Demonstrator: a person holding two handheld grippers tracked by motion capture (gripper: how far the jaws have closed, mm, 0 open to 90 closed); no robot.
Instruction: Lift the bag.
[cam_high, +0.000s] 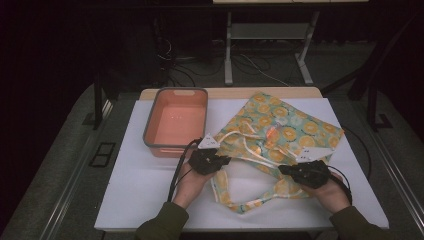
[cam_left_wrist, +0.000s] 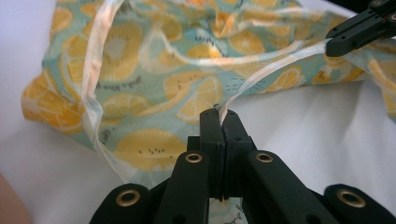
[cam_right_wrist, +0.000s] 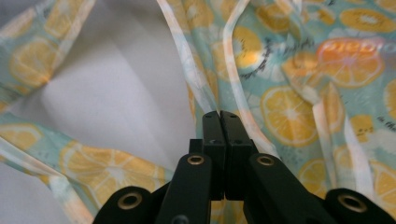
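Teal fabric printed with orange and lemon slices (cam_high: 280, 125), spread crumpled across the right half of the white table cover (cam_high: 150, 195), far corner near the table's back edge, near edge bunched between the two hands. Pale translucent straps (cam_high: 250, 150) looping over the fabric's middle and trailing toward both grippers. Left gripper (cam_high: 216, 161) at the fabric's near-left edge, held by the left hand (cam_high: 192, 182), jaws pressed together on one strap (cam_left_wrist: 261, 74), seen up close in the left gripper view running from the pinched jaw tips (cam_left_wrist: 223, 122) up and rightward to the other gripper's black tip (cam_left_wrist: 359, 30) at the upper right. Right gripper (cam_high: 287, 170) on the fabric's near-right part, held by the right hand (cam_high: 330, 192); in the right gripper view jaws closed tight (cam_right_wrist: 220, 121) with a strap (cam_right_wrist: 243, 107) passing just beside the tips, cannot tell whether pinched or only lying behind. Salmon-pink tray with grey rim (cam_high: 155, 120) at the table's back left, just beyond the left gripper, apart from the fabric. Olive sleeves (cam_high: 162, 225) entering at the bottom edge. Black cable (cam_high: 176, 172) trailing from the left gripper toward the near side.
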